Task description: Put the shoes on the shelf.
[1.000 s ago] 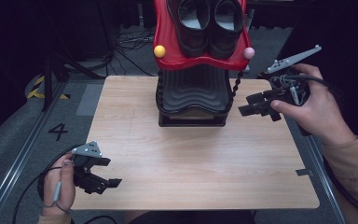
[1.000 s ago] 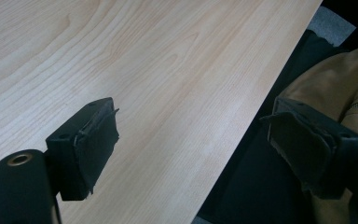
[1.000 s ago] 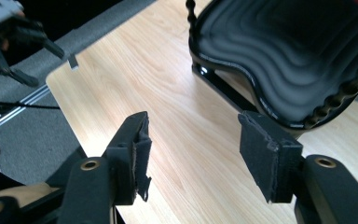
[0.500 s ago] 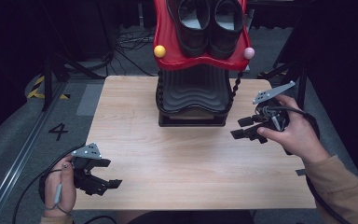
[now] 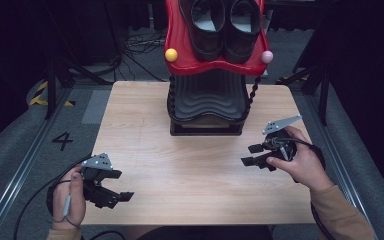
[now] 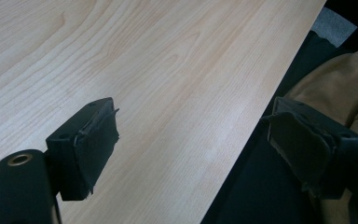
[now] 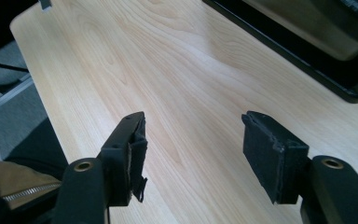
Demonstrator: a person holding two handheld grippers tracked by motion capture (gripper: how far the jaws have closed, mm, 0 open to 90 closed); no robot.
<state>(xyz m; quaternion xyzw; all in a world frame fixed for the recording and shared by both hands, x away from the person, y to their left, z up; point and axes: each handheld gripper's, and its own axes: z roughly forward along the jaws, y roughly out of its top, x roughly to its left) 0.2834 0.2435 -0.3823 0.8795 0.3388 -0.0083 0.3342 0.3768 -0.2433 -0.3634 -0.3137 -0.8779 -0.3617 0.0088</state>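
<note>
While both jaw pairs stand apart with nothing between them: wooden table (image 5: 200,170) bare beneath each.
Left gripper (image 5: 111,196): held in left hand (image 5: 68,199) at near-left corner of table; jaws spread wide, gripping nothing.
Right gripper (image 5: 252,155): held in right hand (image 5: 300,162) over right side of table; jaws likewise parted, empty.
Shoe stand (image 5: 207,102): black ribbed base at far middle of table, well apart from left gripper, nearer the right.
Red tray (image 5: 180,45): atop stand, carrying a pair of black shoes (image 5: 225,25).
Left gripper view: table edge between pads (image 6: 95,140), tan sleeve (image 6: 335,93) beyond.
Right gripper view: stand's black base rim (image 7: 279,42) ahead of pads (image 7: 270,149).
</note>
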